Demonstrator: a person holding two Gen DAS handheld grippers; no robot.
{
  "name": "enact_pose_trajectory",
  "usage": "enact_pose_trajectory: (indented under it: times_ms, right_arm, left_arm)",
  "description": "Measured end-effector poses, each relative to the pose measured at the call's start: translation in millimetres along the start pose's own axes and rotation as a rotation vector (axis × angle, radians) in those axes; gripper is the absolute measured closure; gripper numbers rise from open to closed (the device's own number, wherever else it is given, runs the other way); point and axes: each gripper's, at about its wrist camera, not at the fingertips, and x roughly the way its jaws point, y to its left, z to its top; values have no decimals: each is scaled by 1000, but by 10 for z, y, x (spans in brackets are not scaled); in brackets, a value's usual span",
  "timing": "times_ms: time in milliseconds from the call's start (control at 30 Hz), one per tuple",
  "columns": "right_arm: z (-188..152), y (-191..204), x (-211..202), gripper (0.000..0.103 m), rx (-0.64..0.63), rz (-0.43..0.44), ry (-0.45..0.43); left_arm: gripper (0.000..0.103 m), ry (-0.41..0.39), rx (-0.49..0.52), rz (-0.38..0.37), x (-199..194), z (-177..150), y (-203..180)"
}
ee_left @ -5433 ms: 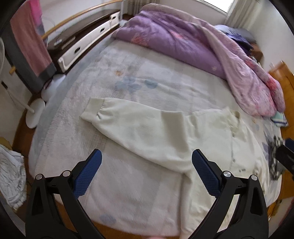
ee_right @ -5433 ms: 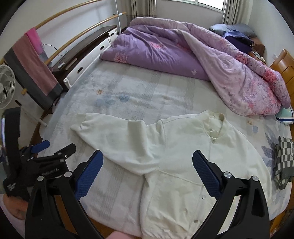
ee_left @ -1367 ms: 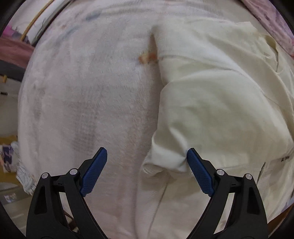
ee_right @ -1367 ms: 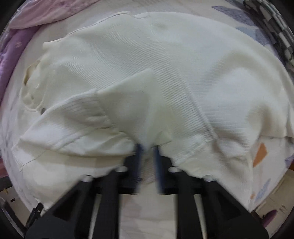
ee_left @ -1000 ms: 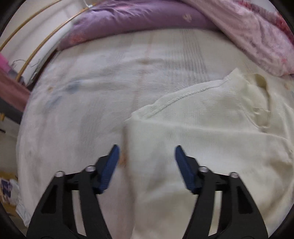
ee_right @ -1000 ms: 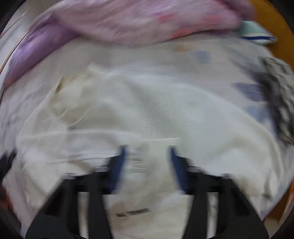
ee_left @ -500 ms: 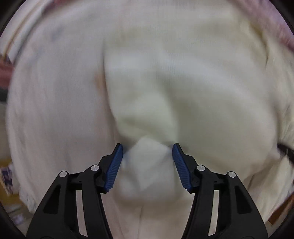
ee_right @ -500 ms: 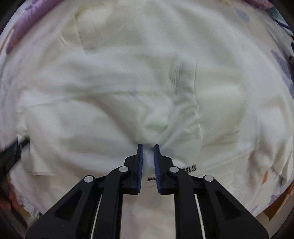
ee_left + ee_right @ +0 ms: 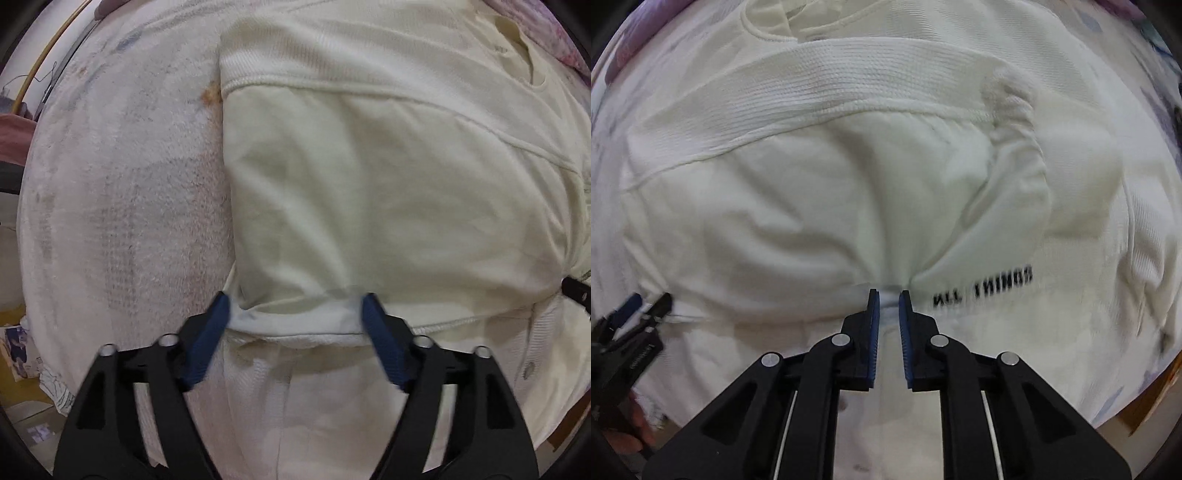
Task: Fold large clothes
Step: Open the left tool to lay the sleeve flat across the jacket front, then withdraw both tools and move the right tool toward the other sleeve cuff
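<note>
Pinching a fold of the cream jacket (image 9: 849,192), right gripper (image 9: 886,295) jaws nearly closed on the cloth. Left gripper (image 9: 295,314) jaws have just been opening, now wide, straddling the folded edge. Jacket lies on the bed (image 9: 110,221), near its front edge.

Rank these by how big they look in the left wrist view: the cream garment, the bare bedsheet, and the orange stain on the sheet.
1. Cream garment: fills most of the view.
2. Bare bedsheet: the strip showing left of the garment; the fisheye makes the margin unsure.
3. Orange stain: a small spot by the garment's edge.
</note>
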Motion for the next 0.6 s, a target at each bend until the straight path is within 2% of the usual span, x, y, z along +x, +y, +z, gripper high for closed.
enact_pose_trajectory:
  times_ms: [33, 100, 167, 200, 267, 333, 433, 467, 500, 533, 600]
  right_arm:
    - [-14, -31, -39, 92, 16, 10, -5]
    - [13, -106, -119, 82, 46, 17, -12]
    - [15, -263, -270, 27, 86, 2, -46]
    - [-15, -310, -407, 21, 93, 5, -93]
    - [-47, -355, -637, 18, 75, 16, -141]
    - [-75, -397, -770, 18, 77, 11, -130]
    - [-306, -386, -941, 18, 79, 65, -124]
    - [-330, -367, -1037, 18, 71, 56, -124]
    - [-576, -473, -1137, 18, 61, 49, -130]
    - [-683, -509, -1239, 18, 47, 45, -140]
    - [-766, -384, -1403, 18, 18, 47, -159]
  left_arm:
    - [21, -2, -5, 2, -39, -4, -24]
    - [19, 2, -18, -4, -117, 12, -54]
    - [19, 3, -30, -25, -205, -1, -29]
    - [19, -8, -29, -31, -286, -15, -31]
    - [16, -23, -19, -31, -414, -43, -45]
    - [15, -33, -11, -32, -561, -68, -41]
    - [15, -52, -16, -57, -738, -67, 57]
    - [15, -61, -15, -65, -825, -77, 63]
    - [15, -71, -15, -69, -940, -94, 71]
    - [15, -78, -14, -67, -1009, -109, 78]
    - [15, -103, -14, -75, -1236, -190, 68]
